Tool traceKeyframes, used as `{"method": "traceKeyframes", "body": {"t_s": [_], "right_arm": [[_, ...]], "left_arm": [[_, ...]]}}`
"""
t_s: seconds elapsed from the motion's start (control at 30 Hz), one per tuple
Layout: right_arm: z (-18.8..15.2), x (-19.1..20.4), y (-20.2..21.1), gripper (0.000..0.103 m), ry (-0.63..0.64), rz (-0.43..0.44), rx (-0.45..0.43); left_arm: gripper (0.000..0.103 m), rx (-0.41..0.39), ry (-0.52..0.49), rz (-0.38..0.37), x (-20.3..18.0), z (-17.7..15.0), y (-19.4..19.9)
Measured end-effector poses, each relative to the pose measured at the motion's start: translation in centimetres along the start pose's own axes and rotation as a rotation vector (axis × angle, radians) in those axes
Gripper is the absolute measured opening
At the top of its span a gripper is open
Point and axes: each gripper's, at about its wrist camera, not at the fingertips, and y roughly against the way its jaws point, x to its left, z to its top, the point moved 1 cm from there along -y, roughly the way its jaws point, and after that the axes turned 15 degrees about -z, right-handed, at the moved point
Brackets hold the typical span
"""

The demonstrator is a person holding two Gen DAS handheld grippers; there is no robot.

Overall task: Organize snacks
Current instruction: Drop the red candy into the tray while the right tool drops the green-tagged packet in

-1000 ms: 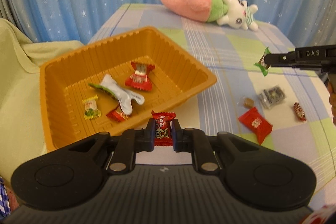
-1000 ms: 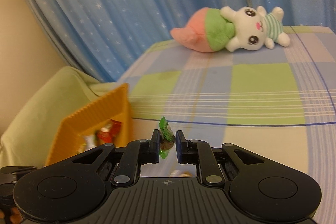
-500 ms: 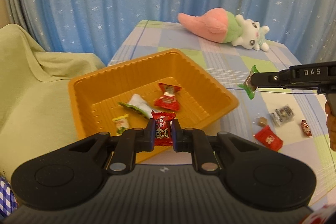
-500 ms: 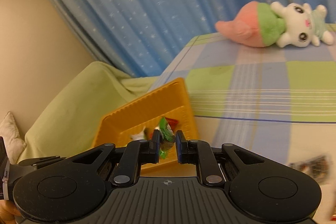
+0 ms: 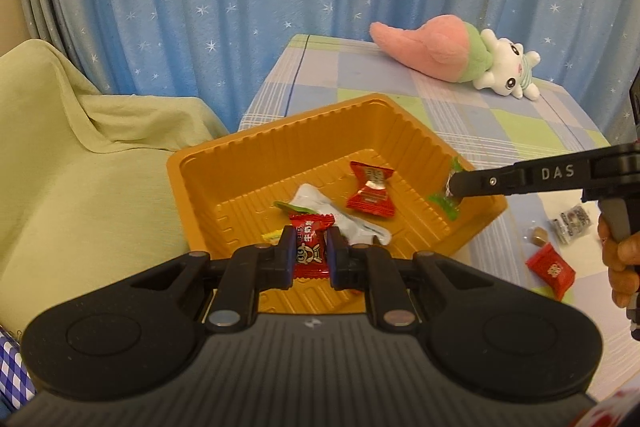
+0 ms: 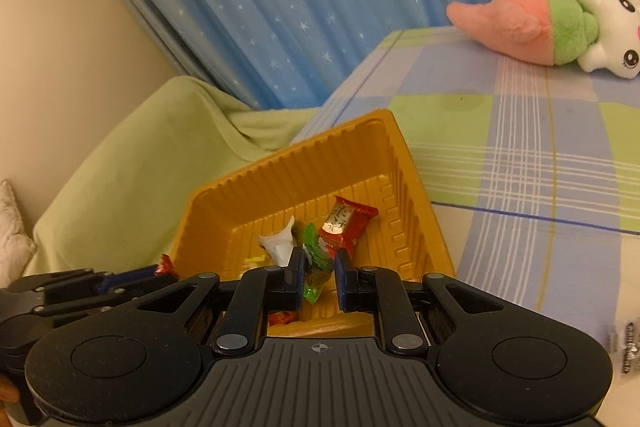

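An orange ribbed tray (image 5: 256,151) (image 6: 224,195) sits at the table's left edge and holds several wrapped snacks, among them a red packet (image 5: 370,190) (image 6: 346,223) and a white packet (image 5: 340,217). My left gripper (image 5: 308,255) is shut on a red candy (image 5: 309,250) at the tray's near rim. My right gripper (image 6: 318,281) holds a green candy (image 6: 316,267) (image 5: 448,201) over the tray's right side; its jaws stand a little apart, with a gap on the right side of the candy.
Loose snacks lie on the checked tablecloth right of the tray: a red packet (image 5: 550,269), a brown candy (image 5: 538,235), a dark clear packet (image 5: 570,225). A pink and green plush toy (image 5: 448,53) lies at the back. A green-covered seat (image 5: 80,155) stands left.
Both grippers moved left toward the tray with their candies. The right gripper now reaches over the tray's right side and its jaws have widened slightly.
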Motion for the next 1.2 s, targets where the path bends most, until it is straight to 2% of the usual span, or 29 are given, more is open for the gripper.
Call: {"method": "traceKeyframes", "body": {"t_s": [0.53, 0.67, 1.07, 1.13, 1.2], "right_arm": [[0.8, 1.0, -2.5, 0.019, -0.031, -0.059, 0.051], [1.0, 1.2, -2.2, 0.041, -0.036, -0.074, 0.032], [1.2, 1.1, -1.0, 0.046, -0.064, -0.097, 0.012], [1.1, 1.1, -0.7, 0.049, -0.063, -0.103, 0.007], [1.0, 1.2, -0.5, 0.054, -0.059, -0.115, -0.001]], "left_arm": [[0.015, 0.030, 0.003, -0.036, 2.4, 0.5, -1.2], [0.015, 0.036, 0.006, -0.045, 2.7, 0.4, -1.5], [0.015, 0.040, 0.003, -0.080, 3.0, 0.6, -2.0], [0.015, 0.038, 0.004, -0.089, 2.9, 0.7, -2.1], [0.019, 0.035, 0.003, -0.097, 2.8, 0.7, -2.1]]}}
